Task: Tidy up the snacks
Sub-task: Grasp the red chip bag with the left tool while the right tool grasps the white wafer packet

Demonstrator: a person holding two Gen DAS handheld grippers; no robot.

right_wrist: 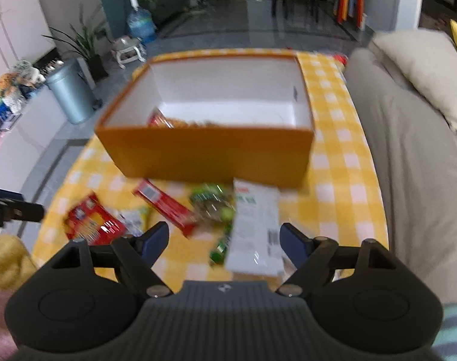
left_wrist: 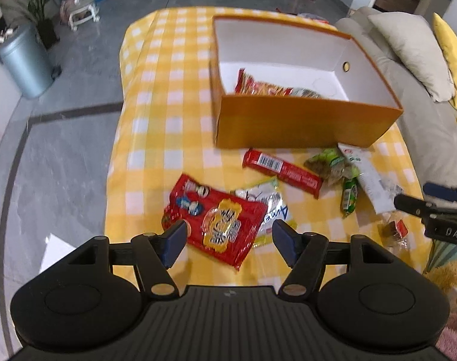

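Observation:
An open orange box stands on the yellow checked tablecloth with a red snack packet inside; it also shows in the right wrist view. In front lie a big red packet, a clear white packet, a long red bar, a green packet, a green stick and a white pouch. My left gripper is open just above the big red packet. My right gripper is open above the white pouch.
A grey sofa with a beige cushion runs along the table's right. A metal bin, a plant and a small stool stand on the floor to the left. A small brown snack lies near the table's right front.

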